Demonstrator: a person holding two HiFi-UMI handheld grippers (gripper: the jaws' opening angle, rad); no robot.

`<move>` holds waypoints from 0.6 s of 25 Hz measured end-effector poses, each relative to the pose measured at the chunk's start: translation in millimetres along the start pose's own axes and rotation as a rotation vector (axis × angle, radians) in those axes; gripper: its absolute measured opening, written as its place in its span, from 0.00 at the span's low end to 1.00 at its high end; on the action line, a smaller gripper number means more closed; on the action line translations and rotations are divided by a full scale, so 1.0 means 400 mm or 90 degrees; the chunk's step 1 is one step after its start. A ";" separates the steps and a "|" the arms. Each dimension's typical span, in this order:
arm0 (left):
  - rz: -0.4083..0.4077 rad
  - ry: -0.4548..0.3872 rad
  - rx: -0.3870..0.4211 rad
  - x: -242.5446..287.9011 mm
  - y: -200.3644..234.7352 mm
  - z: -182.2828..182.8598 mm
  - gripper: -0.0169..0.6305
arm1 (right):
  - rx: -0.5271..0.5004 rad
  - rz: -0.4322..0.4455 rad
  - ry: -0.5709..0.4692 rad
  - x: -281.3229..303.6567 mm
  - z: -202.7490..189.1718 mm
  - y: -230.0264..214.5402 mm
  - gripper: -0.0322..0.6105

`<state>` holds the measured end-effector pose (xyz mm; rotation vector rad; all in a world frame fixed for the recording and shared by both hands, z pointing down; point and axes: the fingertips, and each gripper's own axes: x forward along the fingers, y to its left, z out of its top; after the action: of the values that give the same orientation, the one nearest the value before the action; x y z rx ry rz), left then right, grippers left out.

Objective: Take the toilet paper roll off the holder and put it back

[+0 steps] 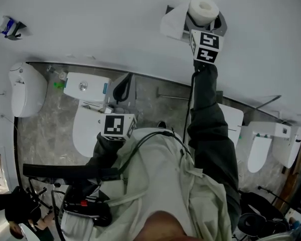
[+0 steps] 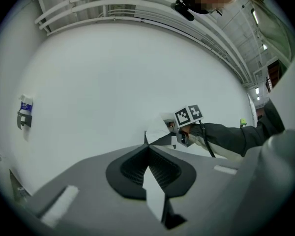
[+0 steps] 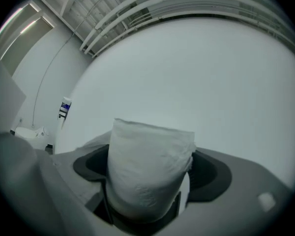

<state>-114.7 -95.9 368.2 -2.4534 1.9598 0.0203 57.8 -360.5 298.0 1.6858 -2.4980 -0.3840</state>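
The toilet paper roll (image 3: 150, 168) stands on end, its long axis running from 6 to 12 o'clock in the right gripper view. It is white, soft and faintly dimpled. The right gripper (image 1: 203, 18) clamps it on both sides. The wall holder (image 1: 173, 21) sits at its 9 o'clock, against the wall. The left gripper (image 2: 148, 151) hangs low with its jaws together and nothing between them.
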 end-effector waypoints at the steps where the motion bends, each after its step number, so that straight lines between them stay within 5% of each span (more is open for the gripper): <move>1: -0.003 0.000 0.000 0.002 -0.005 0.001 0.04 | 0.012 0.002 -0.002 0.008 -0.013 -0.002 0.79; 4: -0.013 0.005 -0.001 0.009 -0.016 -0.001 0.04 | 0.059 0.000 -0.032 0.013 -0.023 -0.015 0.79; 15: -0.031 0.009 -0.014 0.020 -0.027 -0.008 0.04 | 0.060 0.002 -0.018 -0.066 -0.029 -0.038 0.79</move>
<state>-102.5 -101.4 371.3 -2.5208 1.9141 0.0249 84.1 -343.3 306.4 1.7213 -2.5774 -0.2971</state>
